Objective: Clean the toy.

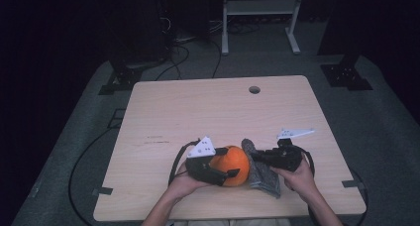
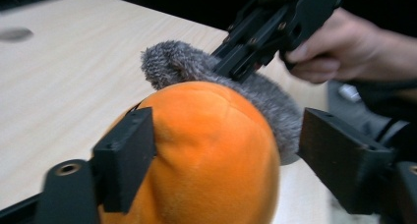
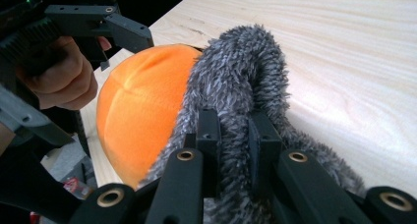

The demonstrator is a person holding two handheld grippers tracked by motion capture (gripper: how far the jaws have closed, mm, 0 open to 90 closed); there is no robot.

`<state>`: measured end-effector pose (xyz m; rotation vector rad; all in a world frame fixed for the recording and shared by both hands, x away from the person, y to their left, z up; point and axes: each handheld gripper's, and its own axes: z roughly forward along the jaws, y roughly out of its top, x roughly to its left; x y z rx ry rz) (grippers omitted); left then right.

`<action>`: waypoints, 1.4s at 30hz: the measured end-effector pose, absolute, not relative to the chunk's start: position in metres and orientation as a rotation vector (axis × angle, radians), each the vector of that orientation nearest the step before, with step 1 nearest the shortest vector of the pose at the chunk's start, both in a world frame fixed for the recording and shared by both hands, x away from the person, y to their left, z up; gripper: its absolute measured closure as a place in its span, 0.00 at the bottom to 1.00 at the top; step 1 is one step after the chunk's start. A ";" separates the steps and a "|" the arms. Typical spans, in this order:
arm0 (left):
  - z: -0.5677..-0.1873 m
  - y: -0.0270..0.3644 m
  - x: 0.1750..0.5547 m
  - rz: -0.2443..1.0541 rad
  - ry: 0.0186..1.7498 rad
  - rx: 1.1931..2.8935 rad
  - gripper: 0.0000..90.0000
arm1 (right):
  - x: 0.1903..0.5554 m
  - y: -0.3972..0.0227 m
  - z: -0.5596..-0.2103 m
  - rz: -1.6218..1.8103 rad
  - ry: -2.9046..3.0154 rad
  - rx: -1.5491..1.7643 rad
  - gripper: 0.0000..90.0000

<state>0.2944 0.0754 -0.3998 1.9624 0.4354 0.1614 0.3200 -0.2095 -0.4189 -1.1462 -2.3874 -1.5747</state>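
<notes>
Scene: we see a pale wooden table (image 1: 163,112) from above, with a person's forearms coming in from the near edge, a black gripper in each hand.
Orange ball: a soft, plush orange ball (image 1: 231,165) sits on the table near the near edge, roughly in the middle between the two hands.
Grey cloth: a fuzzy grey cloth (image 1: 262,174) lies just to the right of the ball, touching it; in the right gripper view its pile (image 3: 246,76) arches up against the ball's side.
Left gripper: the left gripper (image 2: 223,153) has its jaws set around the orange ball (image 2: 206,150), one on each side. We see the left jaw lying against the plush; the right jaw stands a little clear of it, so the jaws are partly open and not clamped.
Right gripper: the right gripper (image 3: 231,140) has its jaws nearly closed, pinching a fold of the grey cloth between them.
Hands: the left hand (image 1: 184,184) and the right hand (image 1: 297,179) each wrap a gripper body, close to the table's near edge.
Beyond the table: a dark floor with cables.
</notes>
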 end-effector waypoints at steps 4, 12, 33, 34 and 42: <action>-0.405 0.082 0.296 0.325 0.367 2.002 0.14 | 0.322 -0.209 -0.421 -1.577 -2.383 -1.139 0.86; -0.424 0.089 0.302 0.209 0.237 2.081 0.10 | 0.321 -0.208 -0.423 -1.573 -2.388 -1.138 0.85; -0.432 0.076 0.300 0.268 0.475 1.995 0.34 | 0.303 -0.208 -0.399 -1.642 -2.567 -0.988 0.86; -0.433 0.077 0.301 0.257 0.479 1.986 0.33 | 0.305 -0.211 -0.402 -1.615 -2.590 -1.027 0.87; -0.437 0.069 0.299 0.242 0.459 1.990 0.33 | 0.281 -0.176 -0.381 -1.646 -2.712 -0.790 0.87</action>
